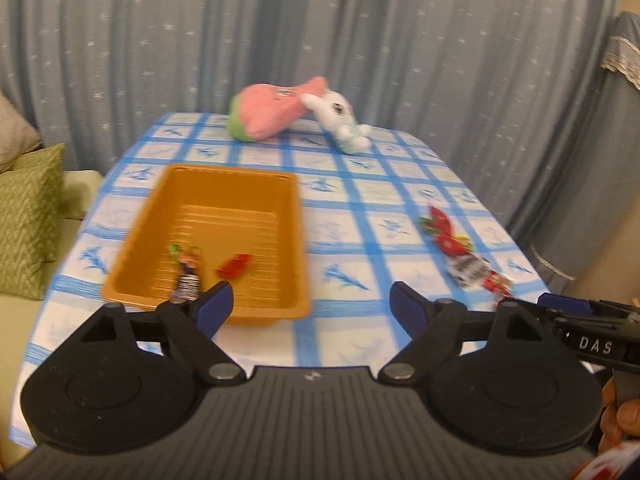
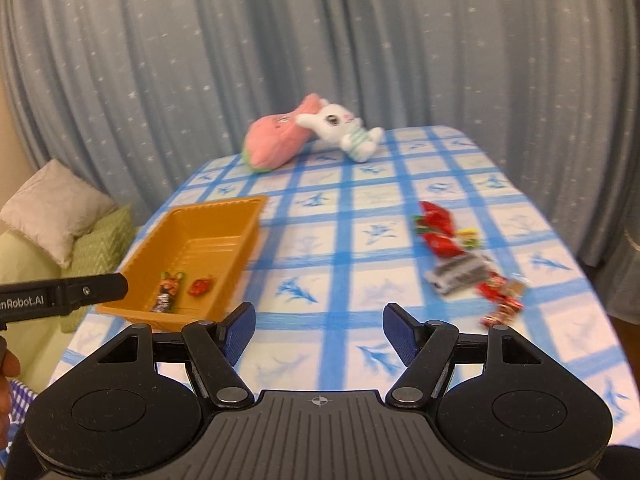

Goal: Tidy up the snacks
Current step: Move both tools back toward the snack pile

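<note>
A blue starred curtain (image 1: 320, 40) hangs behind the whole scene, and in front of it stands the table, its tabletop (image 1: 340, 240) covered in a blue-and-white checked cloth. Off the left edge sit a green cushion (image 1: 28, 220) and a pale one (image 2: 56, 208) on a light sofa.

The orange tray (image 1: 224, 184) rests toward the tabletop's left edge, near the front. Inside it, at the near end, lie a dark-wrapped snack (image 1: 188, 280) and a small red snack (image 1: 234, 266), close together but apart.

At the far edge of the tabletop a pink plush toy (image 1: 268, 116) lies on its side with a white plush rabbit (image 1: 340, 120) leaning against it.

Near the right edge, toward the front, a loose heap of snacks (image 2: 460, 256) is scattered on the cloth: red wrappers, a grey-and-white packet and some small red-and-gold pieces, too blurred to tell apart further.

The left gripper (image 1: 310, 306) hangs over the front edge beside the tray with its blue-padded fingers spread wide and nothing between them. The right gripper (image 2: 318, 334) hovers over the front middle of the cloth, likewise spread apart and holding nothing, the snack heap lying ahead to its right
</note>
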A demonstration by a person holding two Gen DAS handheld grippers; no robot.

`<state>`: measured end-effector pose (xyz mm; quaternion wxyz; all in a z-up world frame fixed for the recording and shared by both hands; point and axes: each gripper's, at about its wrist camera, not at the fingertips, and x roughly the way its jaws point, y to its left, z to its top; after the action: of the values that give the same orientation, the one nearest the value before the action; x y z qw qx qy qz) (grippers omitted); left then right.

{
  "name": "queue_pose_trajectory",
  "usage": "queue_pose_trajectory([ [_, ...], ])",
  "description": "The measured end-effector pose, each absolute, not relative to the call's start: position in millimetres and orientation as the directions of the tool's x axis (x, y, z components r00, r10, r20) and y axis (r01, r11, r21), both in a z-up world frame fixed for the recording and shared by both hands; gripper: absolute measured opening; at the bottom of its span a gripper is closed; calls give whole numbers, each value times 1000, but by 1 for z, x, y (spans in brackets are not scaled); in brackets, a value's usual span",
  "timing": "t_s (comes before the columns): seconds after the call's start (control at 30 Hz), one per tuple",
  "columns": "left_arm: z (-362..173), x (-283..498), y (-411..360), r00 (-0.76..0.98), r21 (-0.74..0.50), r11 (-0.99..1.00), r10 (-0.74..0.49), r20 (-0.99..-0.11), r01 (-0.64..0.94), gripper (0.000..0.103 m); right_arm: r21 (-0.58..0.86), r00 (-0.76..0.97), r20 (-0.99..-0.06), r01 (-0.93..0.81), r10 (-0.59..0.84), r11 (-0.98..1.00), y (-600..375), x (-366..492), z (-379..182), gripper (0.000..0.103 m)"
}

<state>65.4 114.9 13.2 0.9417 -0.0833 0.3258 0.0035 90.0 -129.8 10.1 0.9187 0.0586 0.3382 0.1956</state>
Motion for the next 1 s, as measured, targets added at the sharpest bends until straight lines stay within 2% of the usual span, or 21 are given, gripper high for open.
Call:
queue_pose_trajectory([
  [0.3,12,78,55,779,-174,982,-163,-606,69,90,227,762,-592,-153,261,962,-199,82,17,70],
  [0.57,3,100,20,759,-151,979,-201,-619,136,91,260,774,-605,-30,187,965,-244,97,-2,70],
  [1.0,-32,153,-5,727,-93,956,-272,-630,277,91,231,764,-633,32,125,972,-253,125,-32,70],
])
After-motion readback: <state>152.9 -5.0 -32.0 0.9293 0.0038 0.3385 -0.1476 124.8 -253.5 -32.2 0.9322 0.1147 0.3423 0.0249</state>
